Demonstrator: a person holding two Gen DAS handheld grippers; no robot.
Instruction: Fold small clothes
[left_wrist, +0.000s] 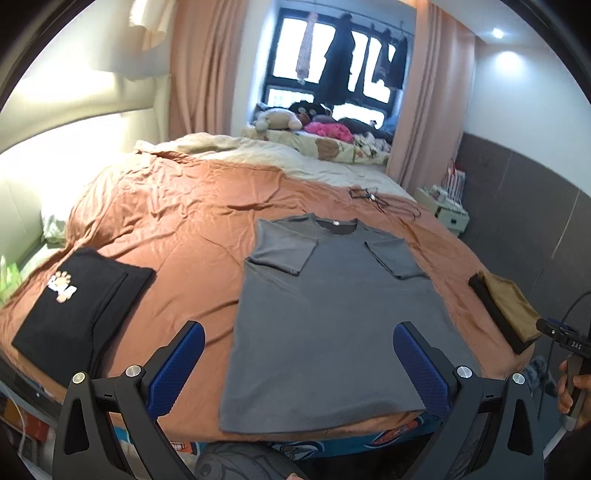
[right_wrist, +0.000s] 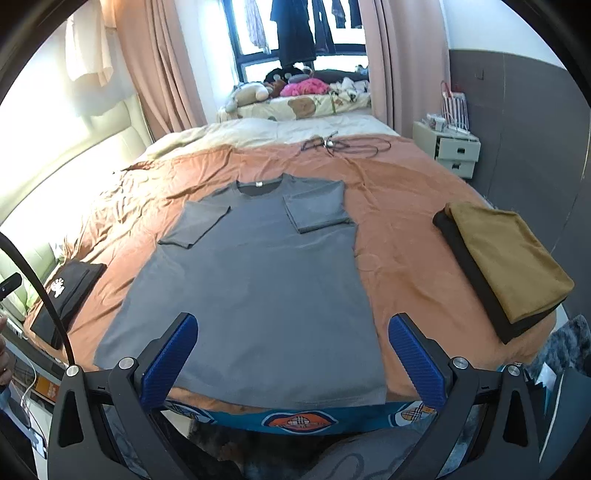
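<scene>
A grey T-shirt (left_wrist: 325, 317) (right_wrist: 258, 288) lies flat on the orange bedsheet (left_wrist: 177, 229) (right_wrist: 399, 236), collar away from me, both sleeves folded in over the chest. Its hem lies at the near bed edge. My left gripper (left_wrist: 299, 369) hangs open above the hem, blue pads wide apart, nothing between them. My right gripper (right_wrist: 293, 358) is also open over the hem, holding nothing. At the right edge of the left wrist view a hand (left_wrist: 570, 387) holds the other gripper's handle.
A folded black garment with a paw print (left_wrist: 77, 310) (right_wrist: 66, 299) lies at the left. A folded mustard and black stack (left_wrist: 506, 310) (right_wrist: 506, 262) lies at the right. Cables (left_wrist: 384, 201) (right_wrist: 343, 146) rest beyond the collar. Plush toys sit by the window; a drawer unit (right_wrist: 450, 147) stands right.
</scene>
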